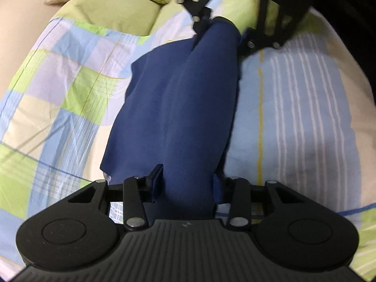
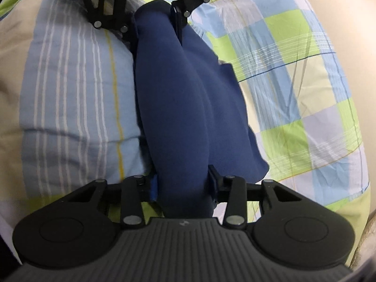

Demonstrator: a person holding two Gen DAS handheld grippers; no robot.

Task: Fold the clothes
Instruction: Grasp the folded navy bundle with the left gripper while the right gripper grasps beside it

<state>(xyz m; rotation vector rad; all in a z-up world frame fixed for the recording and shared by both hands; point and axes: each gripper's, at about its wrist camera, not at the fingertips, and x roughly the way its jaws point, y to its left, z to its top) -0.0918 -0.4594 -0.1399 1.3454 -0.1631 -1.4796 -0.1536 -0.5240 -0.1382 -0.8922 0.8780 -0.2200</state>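
Gripping: your left gripper (image 1: 186, 183) is clamped on one end of the bunched blue garment (image 1: 178, 108), its blue pads pressed into the cloth on both sides.
Left fingers: the left-hand finger (image 1: 156, 181) stands clear against the fabric; the other one is partly buried in the folds.
Right gripper: your right gripper (image 2: 183, 183) is clenched on the opposite end of the same garment, cloth filling the gap between its jaws.
Facing view: from the left wrist you see the right gripper (image 1: 219, 33) at the far end of the garment, pinching it there; from the right wrist you see the left gripper (image 2: 157, 21) doing the same.
Garment shape: you have it gathered into a long thick roll stretched between the two grippers, with a looser flap spilling off one side onto the bed.
Garment place: it runs across the middle of the bed, well in from the edges, along the line where the checked part of the bedsheet (image 1: 70, 82) meets the striped part.
Bedsheet: pale blue, green and cream checks on one side of the garment, blue with white stripes and a yellow line on the other.
Pillow: a green pillow (image 1: 122, 11) lies near the head edge of the bed, apart from the garment.
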